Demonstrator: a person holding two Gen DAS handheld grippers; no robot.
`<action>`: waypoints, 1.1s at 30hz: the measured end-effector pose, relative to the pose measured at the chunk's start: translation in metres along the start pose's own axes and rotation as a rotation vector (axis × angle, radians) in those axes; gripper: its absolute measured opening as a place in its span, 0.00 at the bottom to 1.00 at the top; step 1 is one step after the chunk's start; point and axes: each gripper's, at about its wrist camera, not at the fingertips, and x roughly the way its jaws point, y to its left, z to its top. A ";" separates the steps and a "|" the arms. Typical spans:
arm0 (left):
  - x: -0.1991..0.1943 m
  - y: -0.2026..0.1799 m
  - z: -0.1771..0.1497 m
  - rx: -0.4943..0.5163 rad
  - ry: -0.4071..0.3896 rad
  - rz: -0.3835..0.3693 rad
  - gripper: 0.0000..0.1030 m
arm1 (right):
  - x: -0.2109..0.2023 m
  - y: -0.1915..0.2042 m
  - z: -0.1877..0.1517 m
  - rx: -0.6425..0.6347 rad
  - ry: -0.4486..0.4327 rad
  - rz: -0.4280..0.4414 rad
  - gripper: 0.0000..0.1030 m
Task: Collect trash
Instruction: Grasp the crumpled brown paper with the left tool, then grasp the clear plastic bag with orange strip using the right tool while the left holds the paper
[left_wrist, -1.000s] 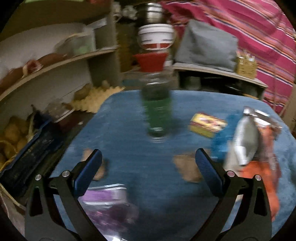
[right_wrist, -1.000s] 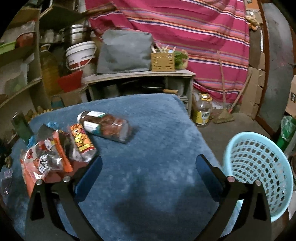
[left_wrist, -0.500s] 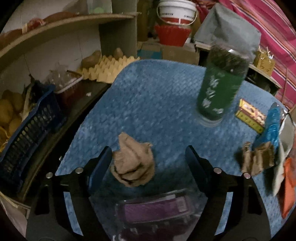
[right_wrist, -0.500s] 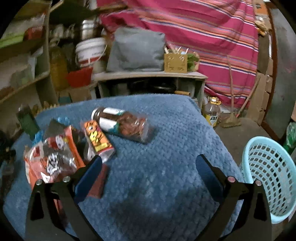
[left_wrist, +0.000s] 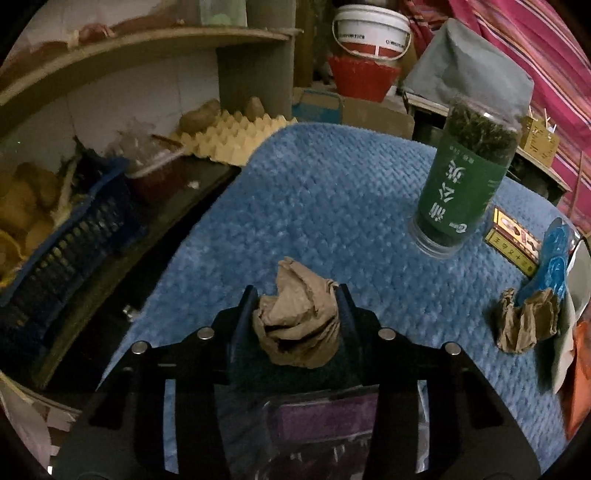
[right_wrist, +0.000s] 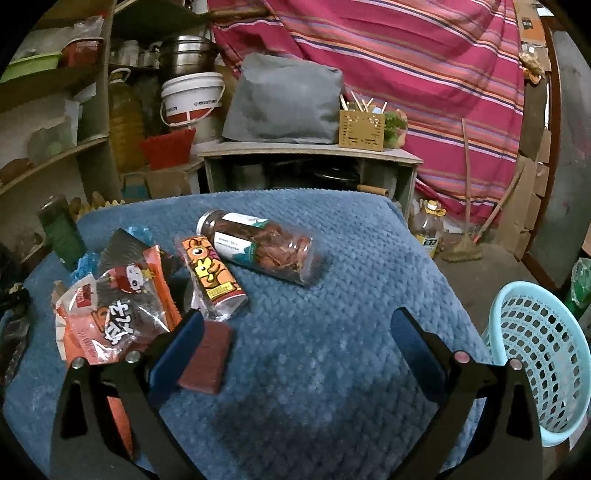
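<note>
A crumpled brown paper ball (left_wrist: 295, 325) lies on the blue cloth (left_wrist: 314, 206) near its left edge. My left gripper (left_wrist: 297, 291) is closing on it, and both pads touch its sides. A second brown paper wad (left_wrist: 524, 325) lies to the right beside a blue wrapper (left_wrist: 554, 258). My right gripper (right_wrist: 297, 317) hangs open over bare blue cloth (right_wrist: 332, 369). Its left finger is next to a dark red flat box (right_wrist: 207, 358). Snack packets (right_wrist: 110, 306), an orange wrapper (right_wrist: 210, 273) and a clear jar (right_wrist: 262, 245) on its side lie beyond. A light blue basket (right_wrist: 535, 354) stands on the floor at the right.
A green-labelled jar (left_wrist: 461, 184) stands upright on the cloth, with a yellow box (left_wrist: 513, 236) beside it. A purple packet (left_wrist: 325, 417) lies under my left gripper. Left of the table are shelves, an egg tray (left_wrist: 229, 136) and a dark blue crate (left_wrist: 62, 236).
My left gripper swung left and down over the brown paper ball, and its jaws narrowed from wide open until they touch it. The right gripper drifted slightly and stays open.
</note>
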 end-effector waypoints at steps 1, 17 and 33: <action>-0.005 -0.001 0.000 0.003 -0.010 0.005 0.41 | -0.001 0.001 0.000 0.002 -0.003 0.011 0.96; -0.052 -0.062 -0.014 0.137 -0.100 -0.075 0.41 | -0.019 0.092 -0.015 -0.208 -0.012 0.176 0.96; -0.061 -0.071 -0.017 0.138 -0.111 -0.102 0.41 | 0.007 0.129 -0.019 -0.254 0.074 0.157 0.55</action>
